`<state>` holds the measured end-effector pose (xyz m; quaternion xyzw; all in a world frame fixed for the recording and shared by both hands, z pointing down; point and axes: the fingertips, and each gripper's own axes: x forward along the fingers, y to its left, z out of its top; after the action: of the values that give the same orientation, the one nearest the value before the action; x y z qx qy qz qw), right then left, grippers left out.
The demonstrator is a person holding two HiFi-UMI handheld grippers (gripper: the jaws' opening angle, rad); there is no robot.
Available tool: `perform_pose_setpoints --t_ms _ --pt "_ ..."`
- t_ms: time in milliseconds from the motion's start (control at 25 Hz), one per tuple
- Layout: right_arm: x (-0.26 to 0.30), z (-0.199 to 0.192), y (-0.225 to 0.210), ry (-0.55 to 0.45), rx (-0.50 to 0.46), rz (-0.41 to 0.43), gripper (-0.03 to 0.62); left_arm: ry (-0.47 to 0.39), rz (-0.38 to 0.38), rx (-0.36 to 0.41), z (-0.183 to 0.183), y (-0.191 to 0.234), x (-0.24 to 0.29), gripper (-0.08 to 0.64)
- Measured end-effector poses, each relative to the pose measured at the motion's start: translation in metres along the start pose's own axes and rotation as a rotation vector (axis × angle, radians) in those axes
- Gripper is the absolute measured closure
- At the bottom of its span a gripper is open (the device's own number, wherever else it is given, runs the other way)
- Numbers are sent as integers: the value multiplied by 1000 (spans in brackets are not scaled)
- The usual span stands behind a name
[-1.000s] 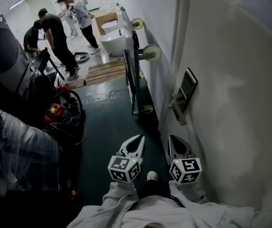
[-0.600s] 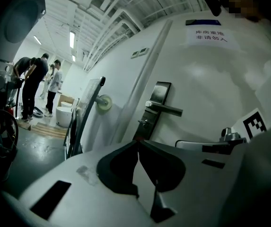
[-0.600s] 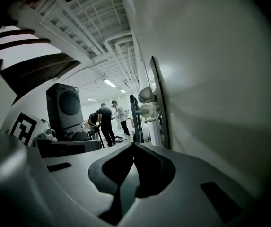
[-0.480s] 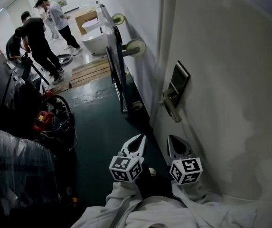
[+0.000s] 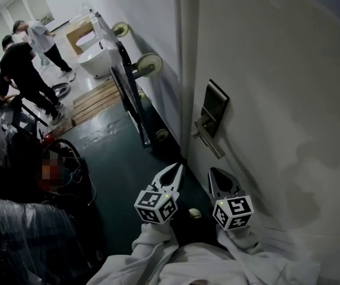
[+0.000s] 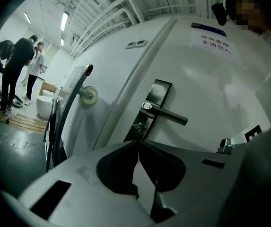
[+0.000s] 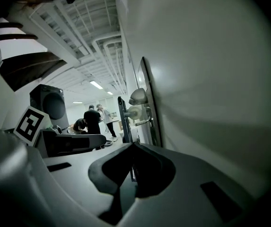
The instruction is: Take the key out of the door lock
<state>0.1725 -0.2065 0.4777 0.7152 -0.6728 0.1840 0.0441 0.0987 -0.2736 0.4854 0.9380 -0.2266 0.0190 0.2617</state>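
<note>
1. Key [image 6: 137,126]: a small, silvery metal piece with a short, rounded head. It sticks out of the lock plate just below the lever handle. It is too small to make out any finer detail, and nothing is touching it.
2. Lock plate [image 6: 155,97]: a tall, narrow, dark plate with a shiny face, fixed to the door near its edge.
3. Lever handle [image 6: 166,115]: a straight metal bar that reaches sideways from the middle of the plate, above the key.
4. Door [image 5: 276,100]: plain white, filling the right side of the head view. A paper notice [image 6: 211,43] with blue print is stuck high up on it.
5. My left hand-held gripper [image 6: 138,142]: its 2 jaws are pressed together at the tips with nothing between them. It is aimed toward the lock plate but is apart from it.
6. My right hand-held gripper [image 7: 133,144]: its jaws are likewise closed and empty. It is close alongside the door face, beside the left one.
7. My sleeves [image 5: 158,248]: pale cloth at the lower edge of the head view.
8. Floor [image 5: 122,153]: dark green and glossy.
9. Wheeled frame [image 5: 127,91]: dark, set against the wall beyond the door, with pale wheels sticking out sideways.
10. Background: 3 people [image 5: 21,70], a white tub [image 5: 95,55] and a wooden pallet [image 5: 95,97], all well apart from the door.
</note>
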Motion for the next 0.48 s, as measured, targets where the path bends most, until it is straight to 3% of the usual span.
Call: perform_pose_setpoints --t_ms 480 --pt "15 3 -2 -29 71 -182 540 93 -232 -53 19 6 36 540"
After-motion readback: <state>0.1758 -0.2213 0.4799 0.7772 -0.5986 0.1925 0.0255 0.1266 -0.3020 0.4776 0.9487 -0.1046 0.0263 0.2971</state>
